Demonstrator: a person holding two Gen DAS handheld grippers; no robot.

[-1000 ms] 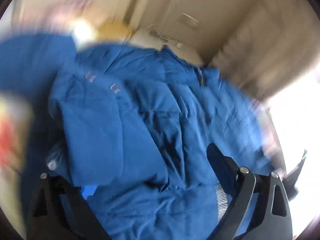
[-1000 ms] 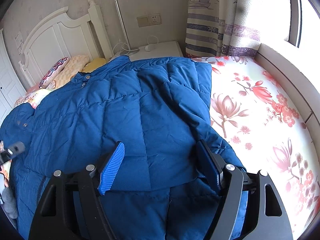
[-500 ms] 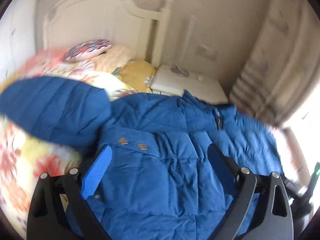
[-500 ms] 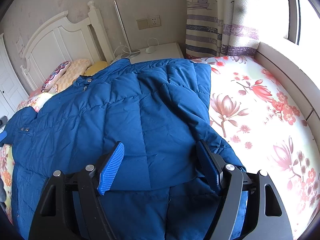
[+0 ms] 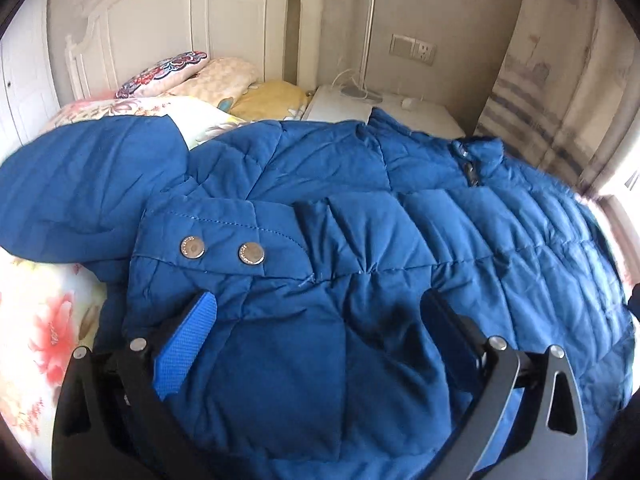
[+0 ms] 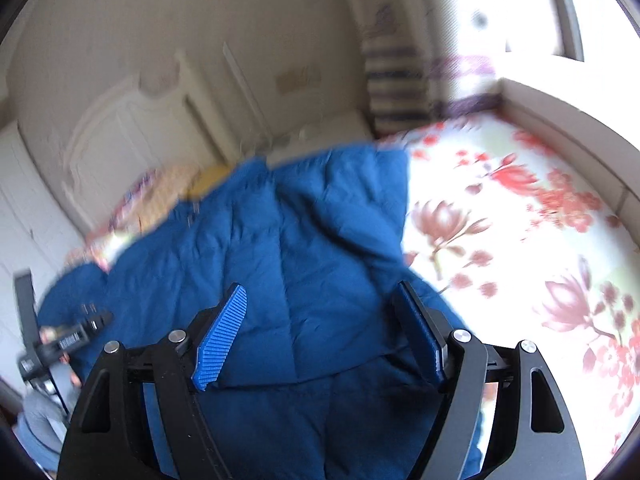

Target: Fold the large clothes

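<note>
A large blue quilted down jacket (image 5: pixel 360 208) lies spread on the bed, one sleeve folded across its body, the cuff with two metal snaps (image 5: pixel 222 250) on top. Its hood (image 5: pixel 88 184) lies at the left. My left gripper (image 5: pixel 320 320) is open just above the folded sleeve, holding nothing. In the right wrist view the jacket (image 6: pixel 288 248) fills the middle, with a sleeve folded over it. My right gripper (image 6: pixel 320 308) is open above the jacket's near part, empty. The left gripper (image 6: pixel 68 340) shows at the far left of that view.
The bed has a floral sheet (image 6: pixel 520 248), bare on the right of the jacket. Pillows (image 5: pixel 192 76) lie by the white headboard (image 5: pixel 168 28). A white bedside table (image 5: pixel 360 104) with cables stands beyond the jacket. A striped curtain (image 6: pixel 396 80) and a bright window are at the right.
My left gripper has let go of the sleeve, which now lies folded across the jacket, and has steadied above it. My right gripper has started to move, blurring its view.
</note>
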